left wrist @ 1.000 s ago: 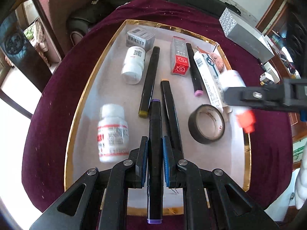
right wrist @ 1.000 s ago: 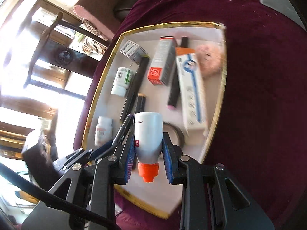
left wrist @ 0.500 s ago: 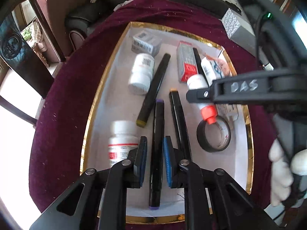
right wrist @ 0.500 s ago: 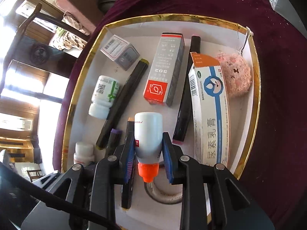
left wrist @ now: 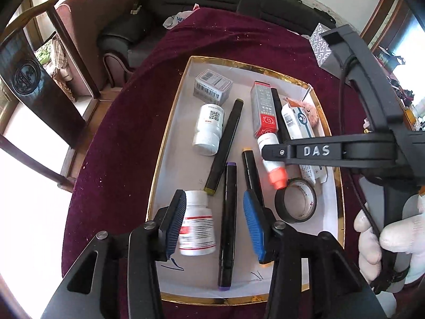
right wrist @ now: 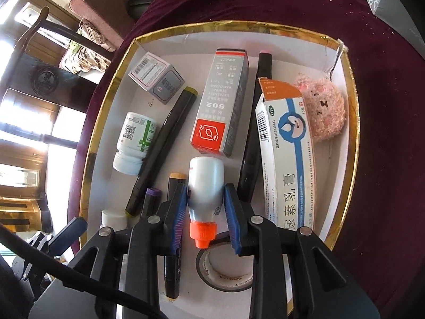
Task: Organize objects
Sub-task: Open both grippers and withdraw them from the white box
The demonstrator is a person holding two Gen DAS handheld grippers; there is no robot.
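Left to right across the gold-rimmed tray (left wrist: 170,122) on a dark red velvet cloth (left wrist: 119,138). Left gripper (left wrist: 214,222): jaws just opening, spread, pads off the purple-capped marker (left wrist: 228,223) lying loose between them on the white tray floor. White pill bottle (left wrist: 196,228) just beside the left pad, partly hidden by it. Farther right, orange-capped marker (left wrist: 251,170), its lower end covered by the right pad. Right gripper (right wrist: 205,219): pinching a small smooth white bottle with orange cap (right wrist: 204,194), cap pointing back over a black tape roll (right wrist: 225,268), partly cut off by the fingers. Beyond: red-and-grey glue box (right wrist: 223,106), long ointment carton (right wrist: 287,146), fuzzy pink plush (right wrist: 324,106).
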